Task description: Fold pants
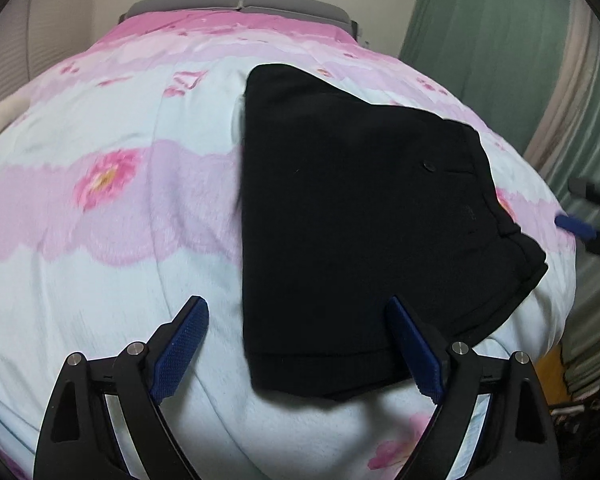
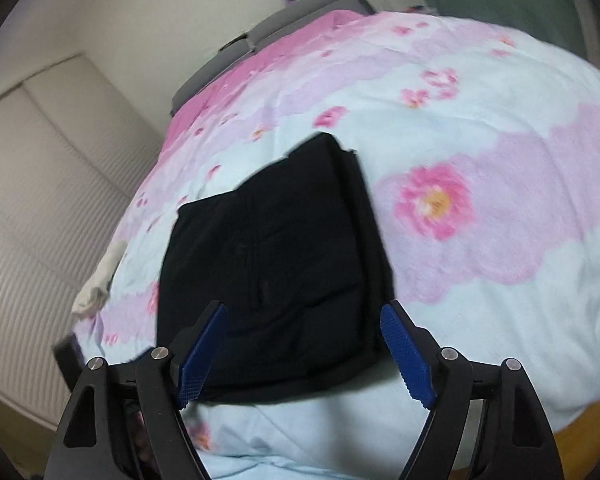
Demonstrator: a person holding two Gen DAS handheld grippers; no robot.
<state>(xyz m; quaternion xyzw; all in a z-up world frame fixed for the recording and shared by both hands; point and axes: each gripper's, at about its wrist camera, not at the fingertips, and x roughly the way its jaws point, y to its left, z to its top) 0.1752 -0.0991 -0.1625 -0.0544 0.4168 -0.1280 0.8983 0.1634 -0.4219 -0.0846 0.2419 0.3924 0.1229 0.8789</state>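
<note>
Black pants (image 1: 360, 200) lie folded into a compact block on a pink and pale-blue floral bed cover (image 1: 100, 120); a button shows near the waistband on the right. My left gripper (image 1: 296, 302) is open above the near hem, with the left blue pad over the cover and the right pad over the cloth. In the right wrist view the same pants (image 2: 276, 248) sit straight ahead, and my right gripper (image 2: 305, 307) is open over their near edge, holding nothing. At the right rim of the left wrist view, a blue fingertip (image 1: 576, 226) of the right gripper shows beside the pants.
The bed cover (image 2: 480, 120) spreads wide around the pants. A grey headboard (image 1: 240, 4) stands at the far end. A white cloth (image 2: 100, 280) lies at the bed's left edge near white slatted doors (image 2: 40, 200). A green curtain (image 1: 480, 40) hangs on the right.
</note>
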